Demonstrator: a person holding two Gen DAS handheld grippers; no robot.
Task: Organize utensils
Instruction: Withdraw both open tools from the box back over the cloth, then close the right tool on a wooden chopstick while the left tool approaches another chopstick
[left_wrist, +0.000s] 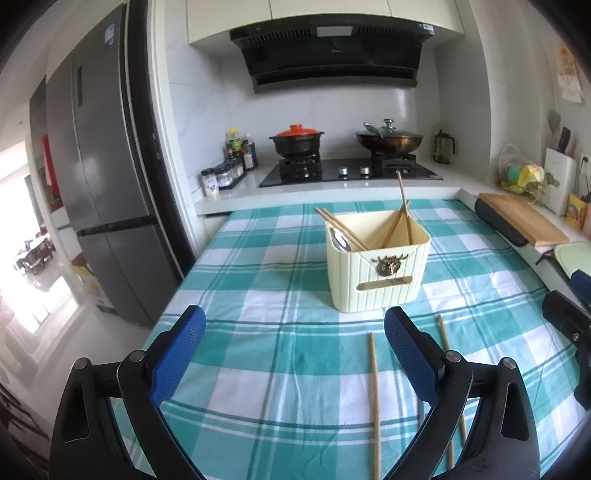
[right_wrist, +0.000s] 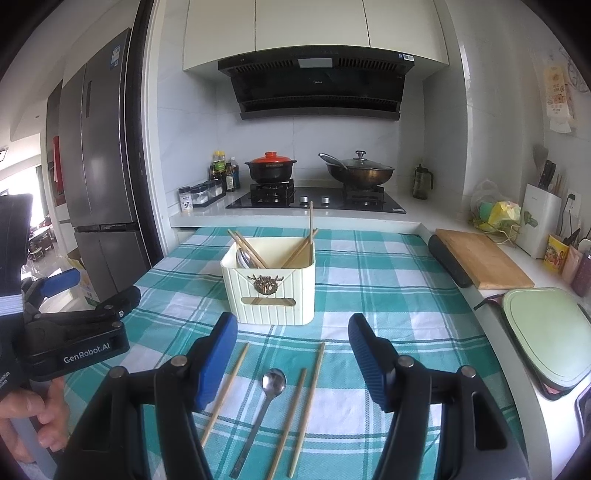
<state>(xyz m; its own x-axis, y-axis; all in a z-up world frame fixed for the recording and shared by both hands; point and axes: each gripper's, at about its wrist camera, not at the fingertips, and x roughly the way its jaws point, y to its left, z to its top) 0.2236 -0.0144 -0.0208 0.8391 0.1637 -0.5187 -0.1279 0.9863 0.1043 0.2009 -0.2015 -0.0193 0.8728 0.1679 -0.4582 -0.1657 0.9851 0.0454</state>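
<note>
On the desk, which is being covered by a teal and white checked cloth (right_wrist: 388, 266), a cream holder (right_wrist: 271, 291) is being kept upright near the middle. Several chopsticks (right_wrist: 295, 251) and a spoon (right_wrist: 245, 258) are being held inside it, leaning against its walls, with one chopstick standing almost upright.

In front of the holder, three loose chopsticks (right_wrist: 225, 391) and a metal spoon (right_wrist: 271, 384) are being left flat on the cloth, side by side and apart from one another, the spoon lying between the left chopstick and the other two with its bowl toward the holder.

The right tool (right_wrist: 291, 358) is being held low above these utensils with its blue pads (right_wrist: 218, 354) spread wide; nothing is being gripped, and the spoon and chopsticks are being framed between the pads without being touched.

The left tool (left_wrist: 295, 354) is being held to the left of the loose utensils, its pads (left_wrist: 181, 354) also wide apart and empty. In its own view two of the chopsticks (left_wrist: 375, 402) are being seen near its right pad. From the right wrist view, the left tool (right_wrist: 74, 295) is being carried by a hand (right_wrist: 40, 417) at the desk's left edge.

Behind the desk, a stove with an orange-lidded pot (right_wrist: 271, 166) and a wok (right_wrist: 360, 171) is being shown.
</note>
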